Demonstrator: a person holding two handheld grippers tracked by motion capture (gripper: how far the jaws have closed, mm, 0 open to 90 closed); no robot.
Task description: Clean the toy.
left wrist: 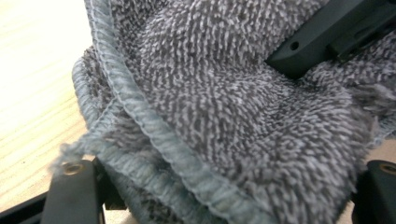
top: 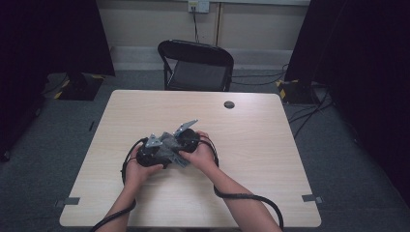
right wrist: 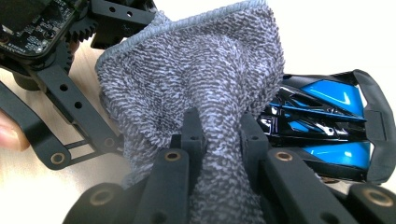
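Nearest, the right hand-held gripper (right wrist: 217, 140) pinches a fold of the grey towel (right wrist: 201, 84) between its pressed jaws. Just behind, the left hand-held gripper (left wrist: 224, 196) has its jaws spread, with the towel bunched between them. The towel is above the middle of the desk (top: 270, 145). Beyond stands a black chair (top: 198, 65).

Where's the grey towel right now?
In the high view the grey towel is bunched between the two grippers, left of the table's centre; the right gripper pinches a fold.
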